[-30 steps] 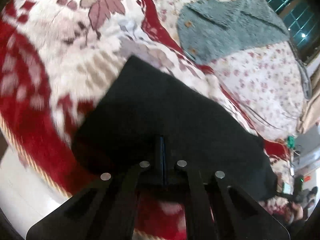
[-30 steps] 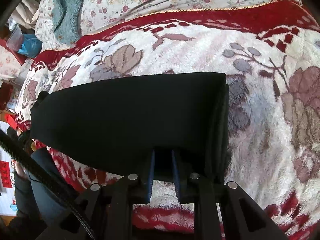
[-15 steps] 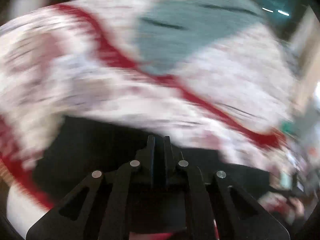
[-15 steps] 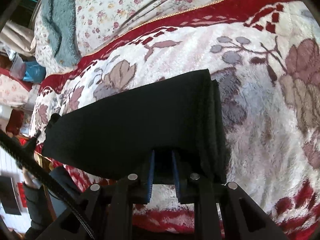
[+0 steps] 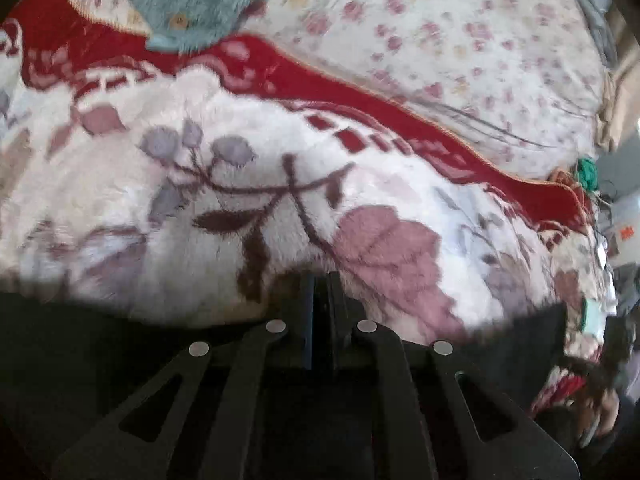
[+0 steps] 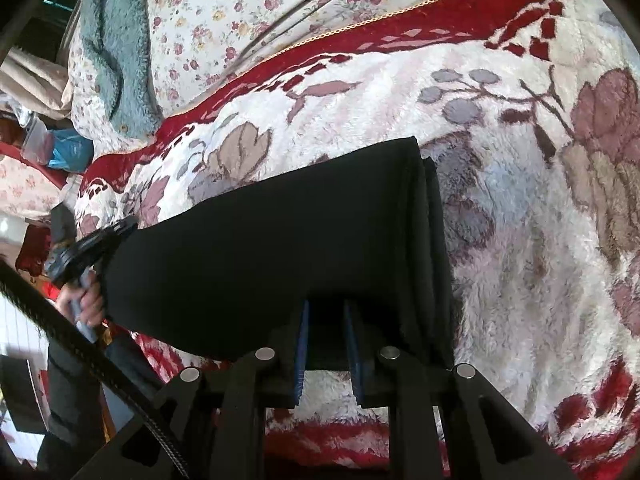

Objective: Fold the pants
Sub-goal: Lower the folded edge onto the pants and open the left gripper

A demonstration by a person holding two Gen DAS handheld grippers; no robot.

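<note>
The black pants (image 6: 272, 264) hang as a folded, layered panel above the floral blanket. My right gripper (image 6: 326, 312) is shut on their near edge, close to the stacked fold at the right. The left gripper shows at the panel's far left end in the right wrist view (image 6: 96, 244), with a hand on its handle. In the left wrist view the pants (image 5: 80, 344) are a dark band along the bottom. My left gripper (image 5: 320, 280) has its fingers nearly together with black cloth around them.
A red and white floral blanket (image 6: 520, 208) covers the bed. A teal fleece garment (image 5: 192, 4) lies on a flowered sheet (image 5: 460, 48) beyond it. Clutter stands off the bed's edge (image 6: 40, 140).
Both grippers have lifted the pants off the blanket. The left wrist view has swung up from the pants to the blanket beyond. The right end has risen and tilted.
</note>
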